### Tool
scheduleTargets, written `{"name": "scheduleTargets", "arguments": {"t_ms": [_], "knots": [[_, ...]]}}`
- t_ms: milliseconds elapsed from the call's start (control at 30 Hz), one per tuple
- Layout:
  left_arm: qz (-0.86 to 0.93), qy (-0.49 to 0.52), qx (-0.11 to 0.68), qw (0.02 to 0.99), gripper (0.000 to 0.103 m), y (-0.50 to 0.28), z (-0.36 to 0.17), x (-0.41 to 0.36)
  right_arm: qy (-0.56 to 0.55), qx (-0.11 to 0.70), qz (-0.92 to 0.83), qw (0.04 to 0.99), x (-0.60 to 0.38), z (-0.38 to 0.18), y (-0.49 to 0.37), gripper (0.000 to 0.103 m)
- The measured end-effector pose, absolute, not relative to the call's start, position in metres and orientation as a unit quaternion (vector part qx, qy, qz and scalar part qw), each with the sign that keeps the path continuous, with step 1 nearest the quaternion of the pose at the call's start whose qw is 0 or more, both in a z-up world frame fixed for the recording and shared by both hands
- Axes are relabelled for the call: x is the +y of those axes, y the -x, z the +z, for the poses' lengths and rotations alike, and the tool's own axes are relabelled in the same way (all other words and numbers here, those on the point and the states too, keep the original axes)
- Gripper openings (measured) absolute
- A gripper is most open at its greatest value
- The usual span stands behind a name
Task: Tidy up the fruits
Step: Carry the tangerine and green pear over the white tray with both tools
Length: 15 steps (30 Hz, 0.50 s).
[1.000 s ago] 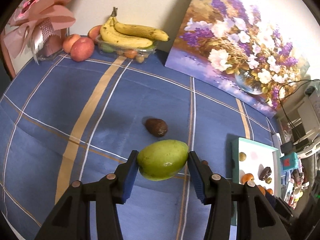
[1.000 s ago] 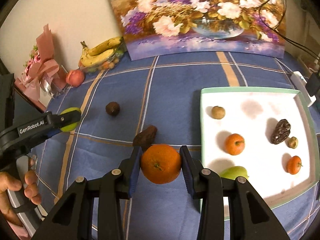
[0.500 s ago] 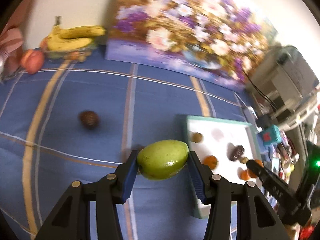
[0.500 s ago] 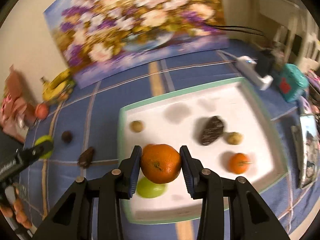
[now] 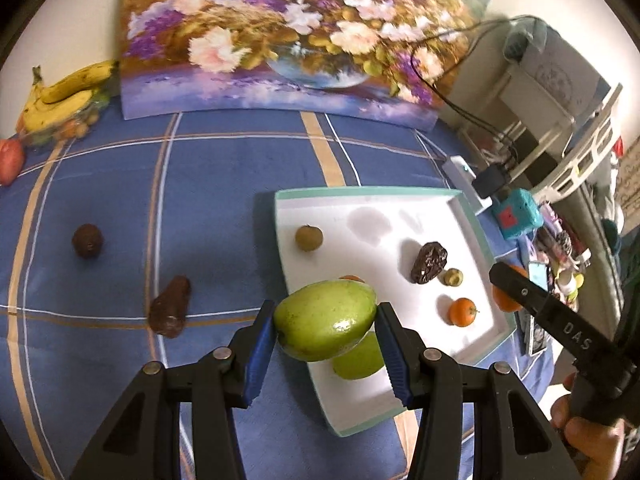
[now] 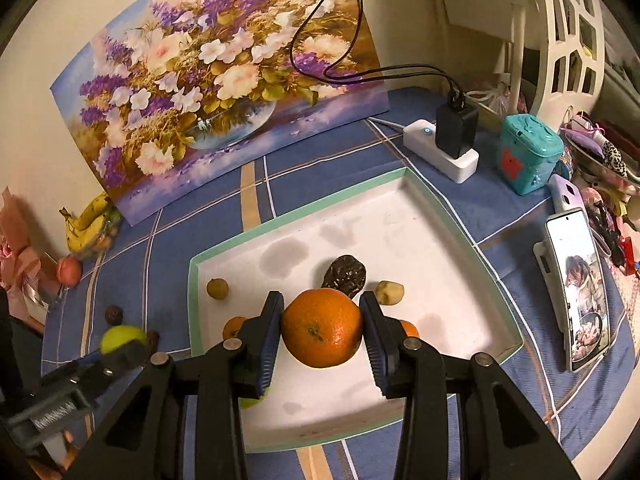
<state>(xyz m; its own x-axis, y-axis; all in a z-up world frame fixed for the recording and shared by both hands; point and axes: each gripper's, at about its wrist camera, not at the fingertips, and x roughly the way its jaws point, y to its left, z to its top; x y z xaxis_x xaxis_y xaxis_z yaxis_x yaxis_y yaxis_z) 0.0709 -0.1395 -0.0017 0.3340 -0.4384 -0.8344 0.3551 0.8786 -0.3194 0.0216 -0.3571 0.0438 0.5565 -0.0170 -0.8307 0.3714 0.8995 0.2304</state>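
Both tools have swung from the open blue cloth toward the white tray since a second ago, each with its fruit in the same grip. Left tool (image 5: 326,334) pinches a green mango (image 5: 325,320) across its short width, blue pads against both flanks, and holds it above the tray's near left corner. Right tool (image 6: 322,334) pinches an orange (image 6: 322,328) at its widest part, stem end toward the camera, above the near middle of the tray (image 6: 460,232).

The tray already holds a second green fruit (image 5: 358,356) directly below the mango, a small tan fruit (image 5: 309,238), a dark wrinkled fruit (image 5: 429,262), a small greenish fruit (image 5: 454,277) and a small orange fruit (image 5: 463,312). My judgement: both carried fruits are lifted clear of the rim so they can be lowered in without striking it.

A dark round fruit (image 5: 87,240) and a brown oblong fruit (image 5: 170,308) lie loose on the cloth (image 5: 200,184), left of the tray, well apart from it. Bananas (image 5: 64,94) sit at the far left, beside the flower painting (image 5: 288,32).

Risk noted: the mango hangs over the green fruit below, and releasing there may set it rolling.
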Motion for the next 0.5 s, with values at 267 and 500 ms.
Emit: {"name": "scheduleTargets", "arguments": {"t_ms": [267, 500], "knots": [[-0.247, 0.032, 0.53, 0.811, 0.052, -0.074, -0.026, -0.157, -0.197, 0.469, -0.102, 0.855, -0.355, 0.037, -0.023, 0.041], [-0.244, 0.026, 0.535, 0.809, 0.052, -0.077, -0.042, -0.163, -0.198, 0.49, -0.1, 0.843, -0.356, 0.022, -0.028, 0.041]]}}
